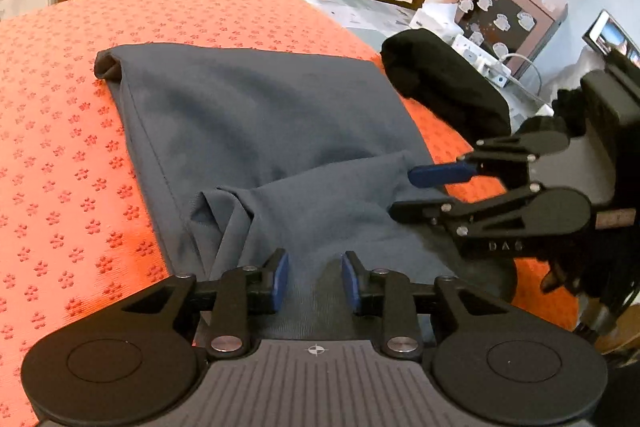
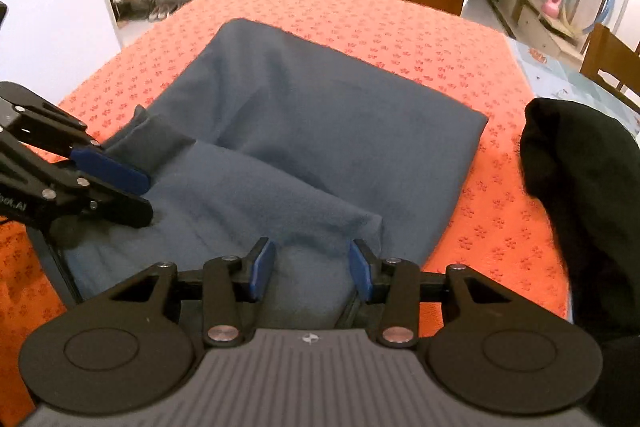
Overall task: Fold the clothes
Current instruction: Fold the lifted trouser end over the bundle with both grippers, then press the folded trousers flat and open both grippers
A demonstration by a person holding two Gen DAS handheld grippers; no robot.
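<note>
You are in the middle of folding the blue-grey cloth (image 1: 248, 131), which lies part-folded on the orange counter (image 1: 60, 131), with a black bundle (image 2: 580, 187) just beside it. Both claws sit low over the near edge of the cloth and tip down toward it. Your left claw (image 1: 314, 281) is open a little, with cloth lying in the gap, but the blue pads do not seem to press it. Your right claw (image 2: 312, 269) is open wider, with a soft fold of cloth between its pads, also not pinched. Next, I think you need to close both claws on that near edge together, then lift it evenly and carry it over to the far side.
</note>
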